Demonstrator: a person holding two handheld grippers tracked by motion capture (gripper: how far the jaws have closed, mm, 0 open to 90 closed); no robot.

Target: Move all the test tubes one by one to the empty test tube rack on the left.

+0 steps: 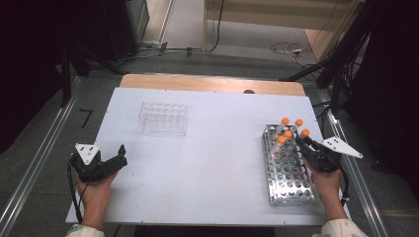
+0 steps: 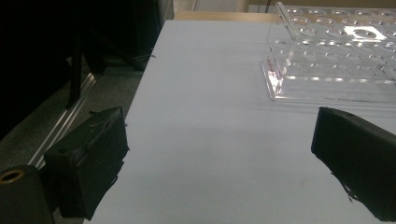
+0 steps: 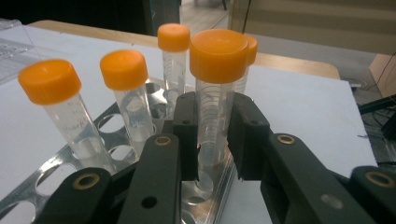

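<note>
High view first, from its left edge: the person's left hand [image 1: 95, 190] comes up from the bottom with the forearm nearly straight, wrist level, and holds the left gripper [image 1: 120, 157] low over the white table [image 1: 207, 163] near its 8 o'clock corner. Its black jaws point toward 2 o'clock, spread apart with nothing between them. In the left gripper view both pads stand wide at either side, bare tabletop between, and the clear plastic rack [image 2: 336, 56] sits ahead at about 1 o'clock, well apart from the tips. From above, that clear plastic rack [image 1: 163, 118] rests at roughly 10 o'clock on the table, its wells holding nothing.

Moving right, the metal rack [image 1: 289, 173] lies lengthwise at about 4 o'clock, with orange-capped tubes [image 1: 285, 121] clustered at its far end. The right hand [image 1: 327, 185] reaches in from the lower right, forearm angled toward 11 o'clock, and carries the right gripper [image 1: 300, 142] against the rack's far right corner.

In the right gripper view the jaws of the right gripper [image 3: 212, 135] are clenched on the nearest tube [image 3: 215, 98], pads pressing both sides of its clear body just under the orange cap. The tube stands upright with its lower end still in a hole of the metal rack [image 3: 56, 182]. Other capped tubes stand at 10 and 11 o'clock from it.
</note>
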